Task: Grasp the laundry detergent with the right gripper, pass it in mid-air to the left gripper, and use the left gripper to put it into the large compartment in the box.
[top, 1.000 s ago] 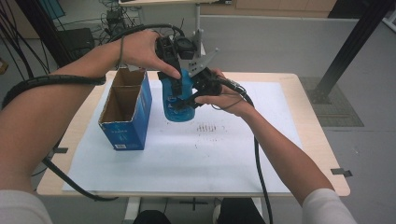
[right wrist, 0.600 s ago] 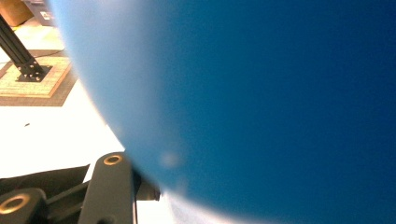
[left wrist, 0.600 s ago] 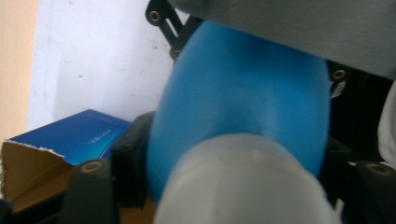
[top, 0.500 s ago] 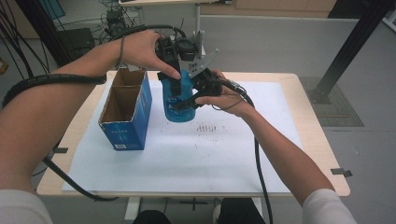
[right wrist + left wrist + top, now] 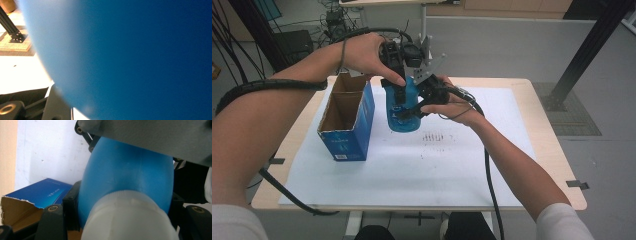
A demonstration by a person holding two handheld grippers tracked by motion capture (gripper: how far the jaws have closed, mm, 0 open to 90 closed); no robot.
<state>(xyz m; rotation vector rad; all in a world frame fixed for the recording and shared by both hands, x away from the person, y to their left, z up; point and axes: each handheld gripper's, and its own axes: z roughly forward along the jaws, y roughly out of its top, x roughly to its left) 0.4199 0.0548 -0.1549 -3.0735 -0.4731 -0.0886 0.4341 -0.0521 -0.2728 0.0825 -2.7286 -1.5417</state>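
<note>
A blue bottle (image 5: 403, 119) with a white cap (image 5: 130, 217) hangs upright above the white sheet, just right of an open blue cardboard box (image 5: 346, 131). My left gripper (image 5: 400, 84) comes down from above and is shut on the bottle (image 5: 125, 177) at its cap end, a black jaw on each side. My right gripper (image 5: 421, 102) reaches in from the right and is shut on the bottle's body, whose blue wall (image 5: 140, 55) sits very close to that gripper's camera. The bottle's base is off the table.
The box (image 5: 37, 195) stands open-topped with a torn flap, on the left part of the white sheet (image 5: 412, 170) covering the wooden table (image 5: 552, 150). Faint dark marks (image 5: 434, 137) dot the sheet. Cables trail off the near edge from both grippers.
</note>
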